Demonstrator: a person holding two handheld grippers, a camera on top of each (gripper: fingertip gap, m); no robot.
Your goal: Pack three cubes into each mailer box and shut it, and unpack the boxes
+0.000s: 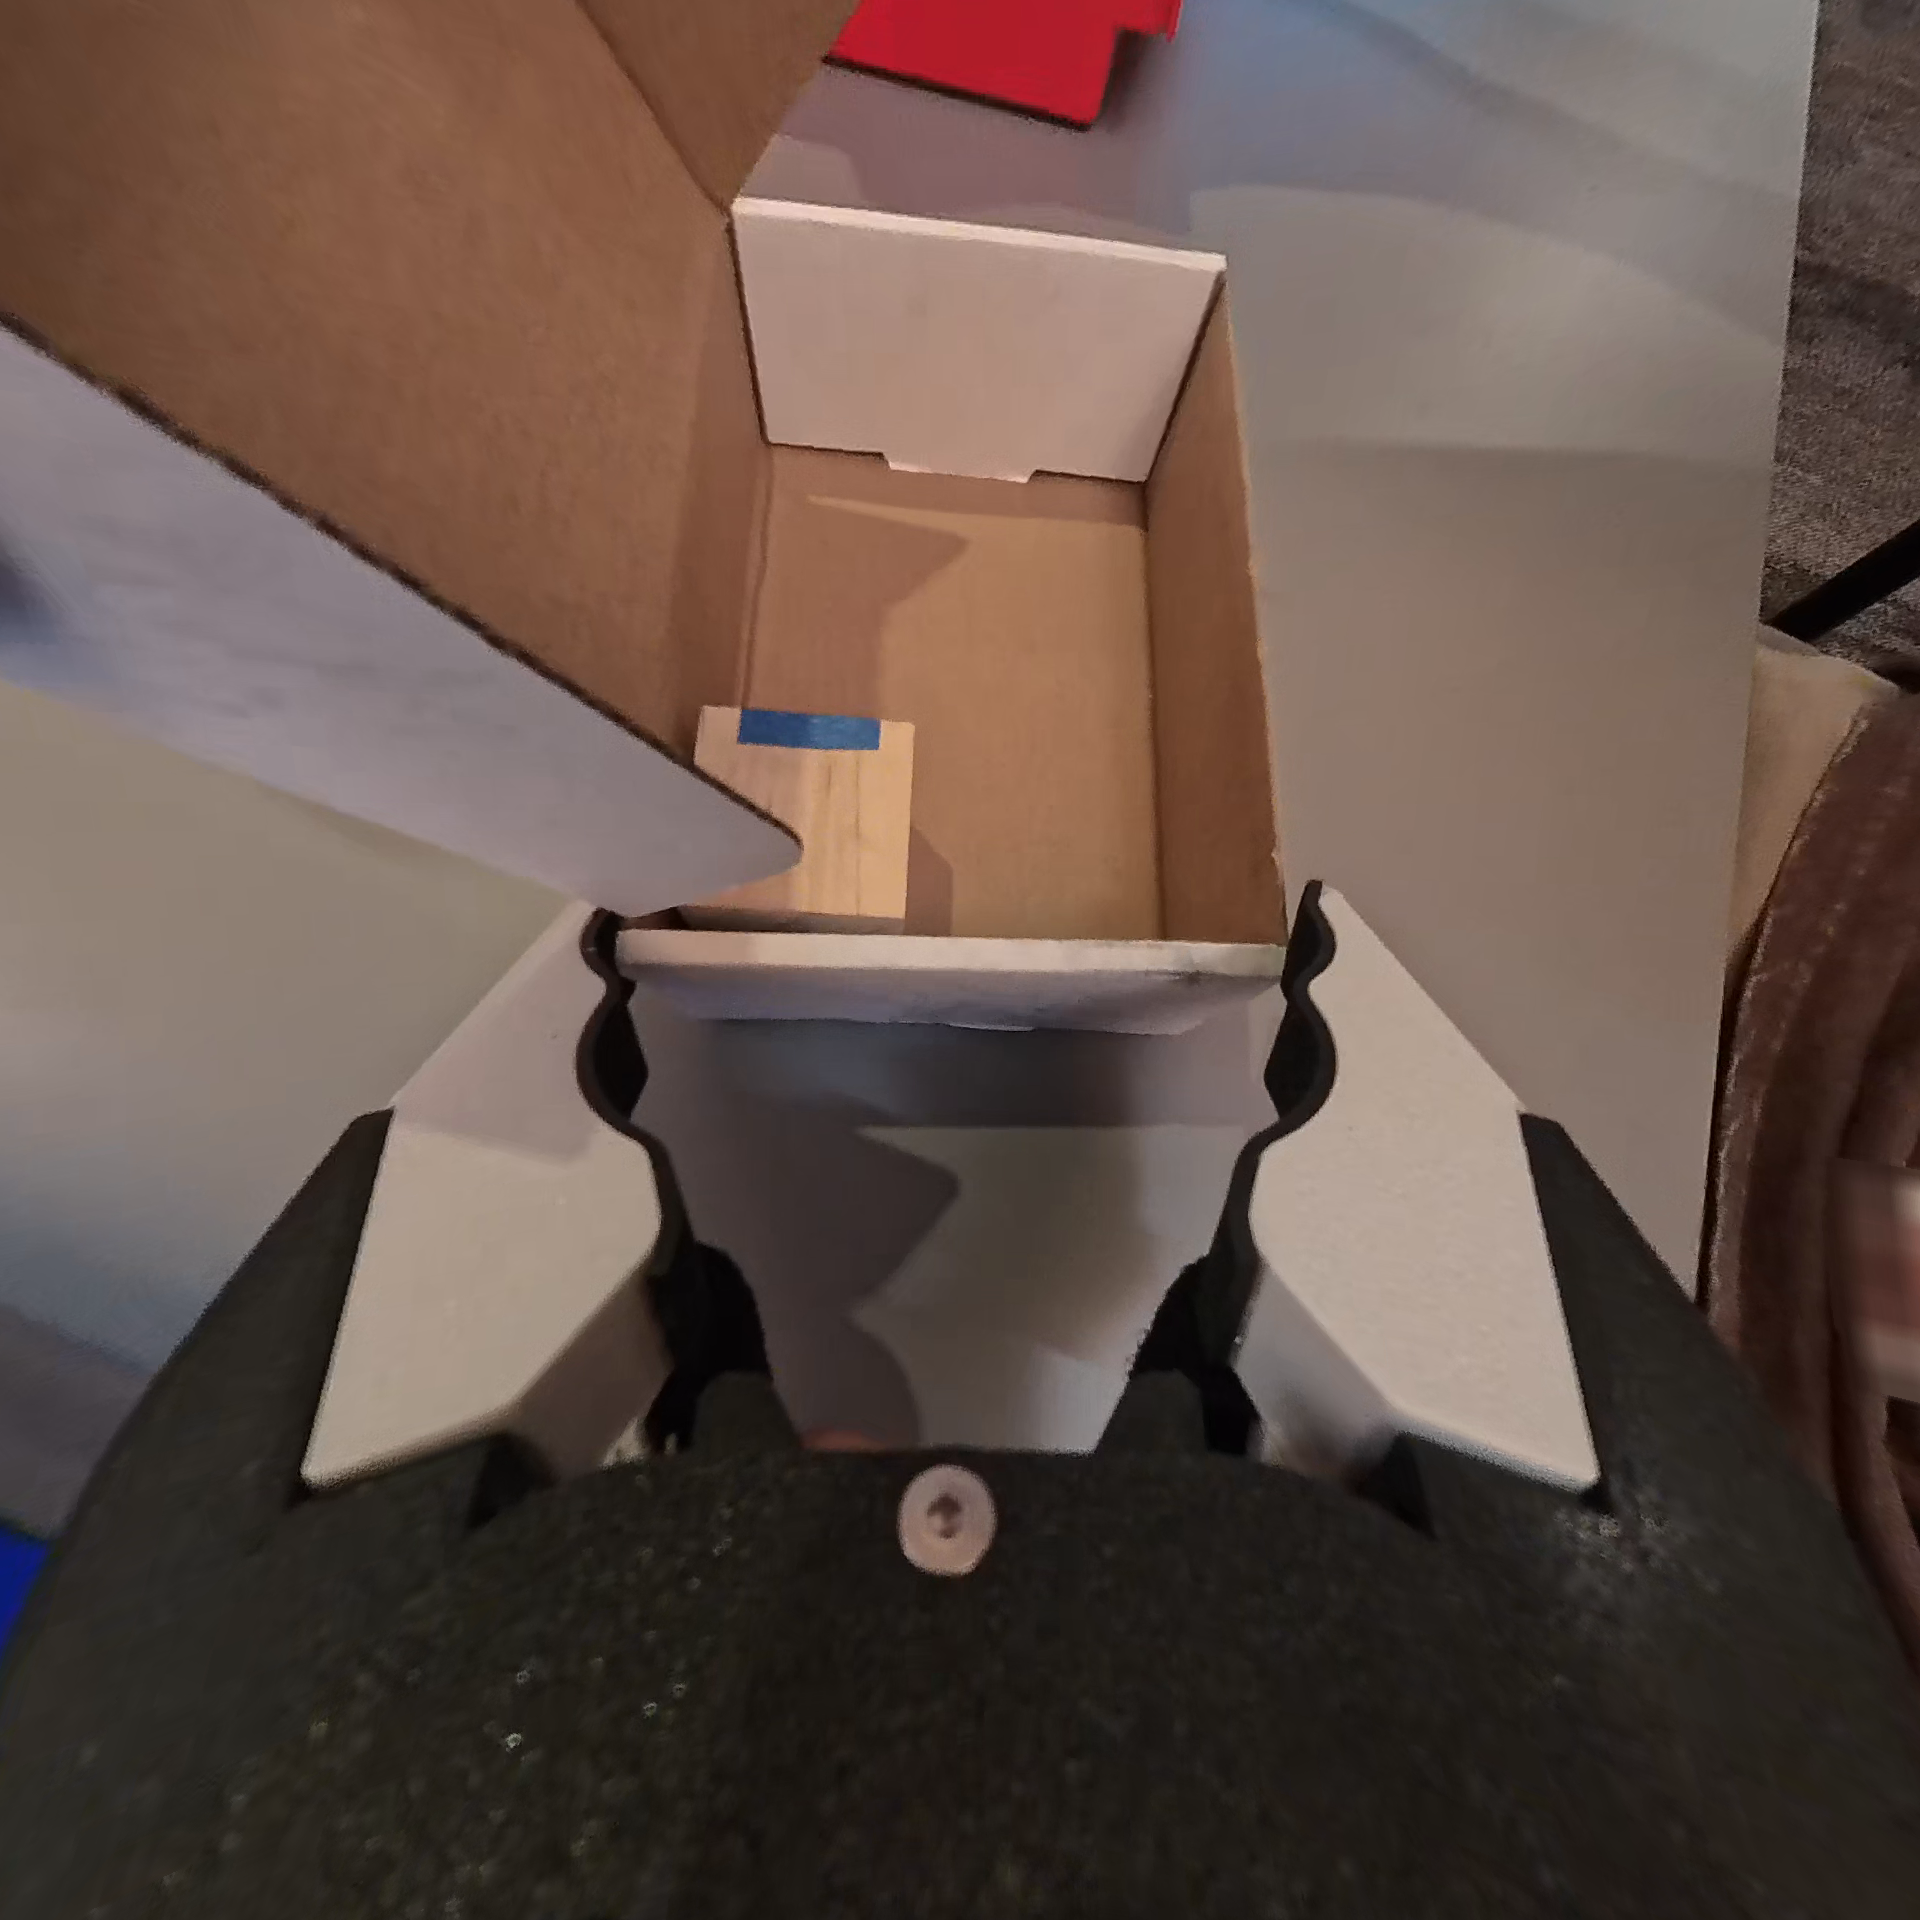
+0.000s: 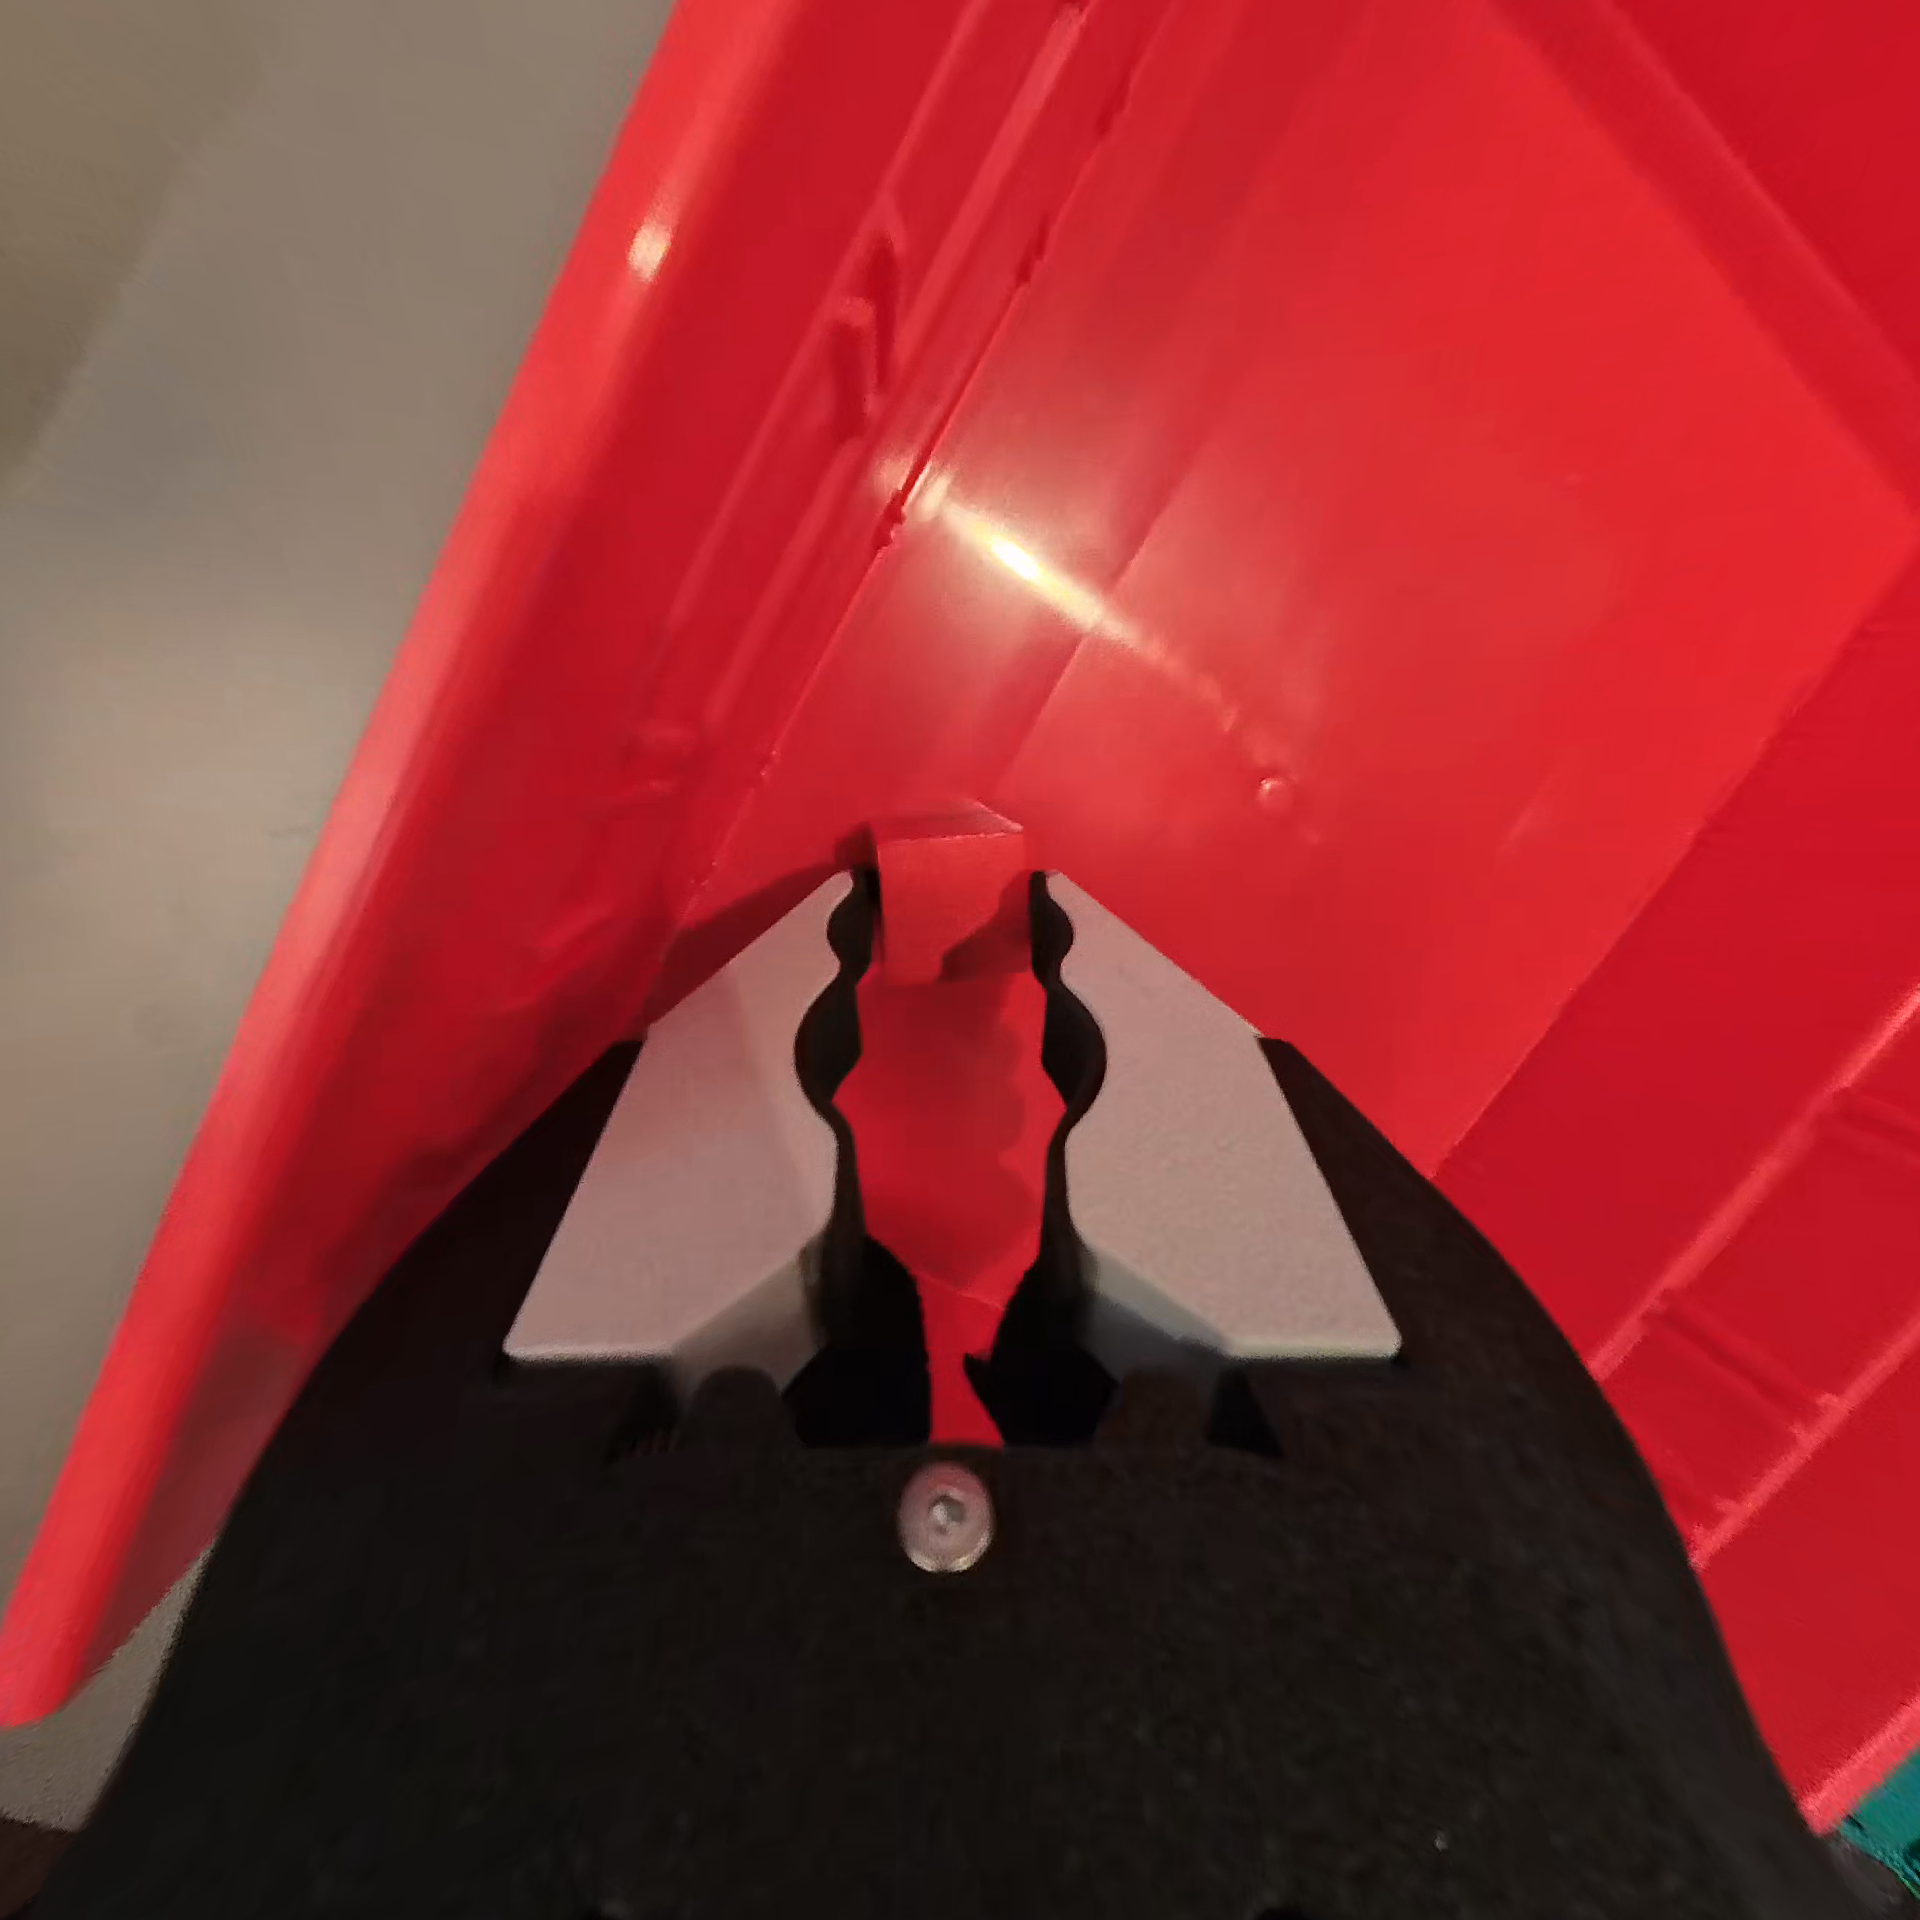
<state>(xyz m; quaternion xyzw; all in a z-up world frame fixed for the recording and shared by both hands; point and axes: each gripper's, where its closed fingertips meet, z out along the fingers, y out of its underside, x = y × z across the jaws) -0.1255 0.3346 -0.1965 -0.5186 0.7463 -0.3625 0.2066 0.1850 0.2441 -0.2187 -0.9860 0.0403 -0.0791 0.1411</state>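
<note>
A white mailer box (image 1: 1242, 623) with a brown inside stands open in the left wrist view. Its lid (image 1: 364, 364) is raised at the left. One wooden cube (image 1: 831, 821) with blue tape lies in its near left corner. My left gripper (image 1: 951, 920) is open wide, with one fingertip at each side of the box's near wall. I cannot tell if the fingertips touch it. In the right wrist view my right gripper (image 2: 948, 894) is shut on a small red block (image 2: 935, 894) right against the inside of a red mailer box (image 2: 1351, 520).
The red box also shows at the far edge of the grey table (image 1: 1558, 416) in the left wrist view (image 1: 987, 52). Carpet and a brown cloth (image 1: 1829, 1039) lie past the table's right edge. Something blue (image 1: 16, 1569) shows at the lower left.
</note>
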